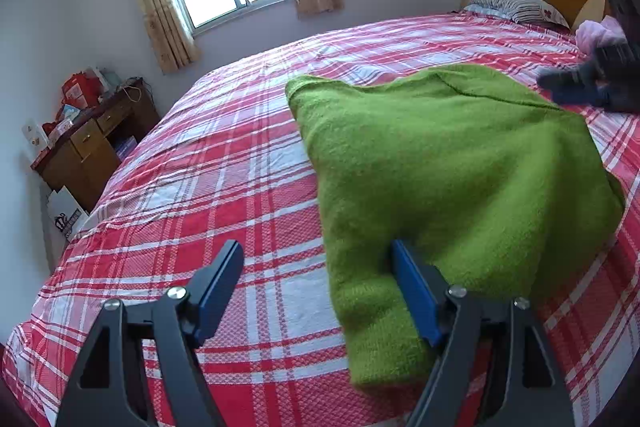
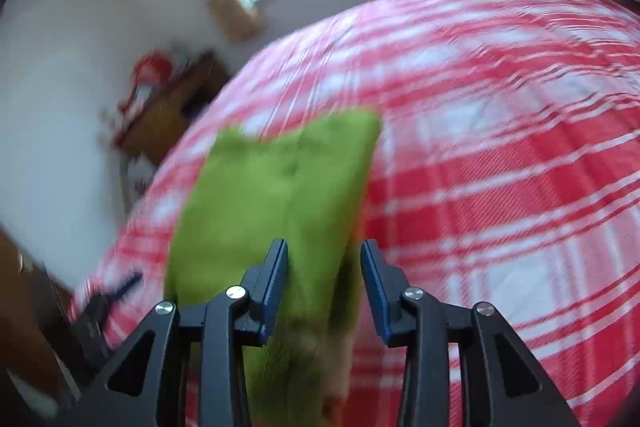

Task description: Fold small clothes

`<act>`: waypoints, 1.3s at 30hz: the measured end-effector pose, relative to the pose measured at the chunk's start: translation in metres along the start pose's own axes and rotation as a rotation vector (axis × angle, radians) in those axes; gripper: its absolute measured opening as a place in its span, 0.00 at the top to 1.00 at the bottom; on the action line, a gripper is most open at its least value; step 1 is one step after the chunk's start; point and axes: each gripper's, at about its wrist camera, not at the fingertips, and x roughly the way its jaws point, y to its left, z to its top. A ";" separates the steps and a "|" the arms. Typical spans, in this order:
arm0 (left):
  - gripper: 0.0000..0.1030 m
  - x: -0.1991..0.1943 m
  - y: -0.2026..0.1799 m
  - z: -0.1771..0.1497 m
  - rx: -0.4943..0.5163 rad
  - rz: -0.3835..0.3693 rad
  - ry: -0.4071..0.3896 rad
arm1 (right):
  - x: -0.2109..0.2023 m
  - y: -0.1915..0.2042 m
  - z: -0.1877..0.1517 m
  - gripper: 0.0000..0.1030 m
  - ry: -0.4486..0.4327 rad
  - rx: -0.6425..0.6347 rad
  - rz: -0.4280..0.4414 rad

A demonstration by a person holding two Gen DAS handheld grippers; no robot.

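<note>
One green garment (image 1: 448, 163) lies on the red checked bedsheet (image 1: 200, 187), already doubled over into a thick pad, so the fold looks well along and the step in hand is a further fold or a squaring-up.

The left tongs (image 1: 316, 283) stand wide apart. Their right finger rests against the near edge of the garment; the left finger is over bare sheet, and nothing is pinched between them. The right tongs (image 2: 324, 283) sit narrower, with a strip of the green cloth running up between the fingers. That view is badly smeared, so I cannot tell whether they are clamping the cloth or only straddling it.

The next move, as I judge it, needs the left tongs to close on the near edge so both ends travel together and the layers do not slide.

Count: one green garment, two tongs, one pillow (image 1: 516, 5) far ahead of the left tongs, one pinkish bundle (image 1: 598, 33) beside it, one wooden desk (image 1: 92, 143) off left.
</note>
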 end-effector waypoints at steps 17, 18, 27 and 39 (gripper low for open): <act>0.00 0.022 0.019 0.002 -0.239 -0.050 0.108 | 0.132 0.014 0.078 0.88 0.099 -0.241 -0.126; 0.00 0.022 0.016 0.002 -0.236 -0.043 0.107 | 0.140 0.008 0.077 0.88 0.114 -0.237 -0.139; 0.00 0.025 0.040 -0.006 -0.367 -0.169 0.126 | 0.068 -0.029 0.060 0.71 0.009 0.001 -0.005; 0.11 0.078 0.055 0.095 -0.357 -0.344 0.122 | -0.007 -0.006 -0.038 0.71 -0.012 -0.001 0.035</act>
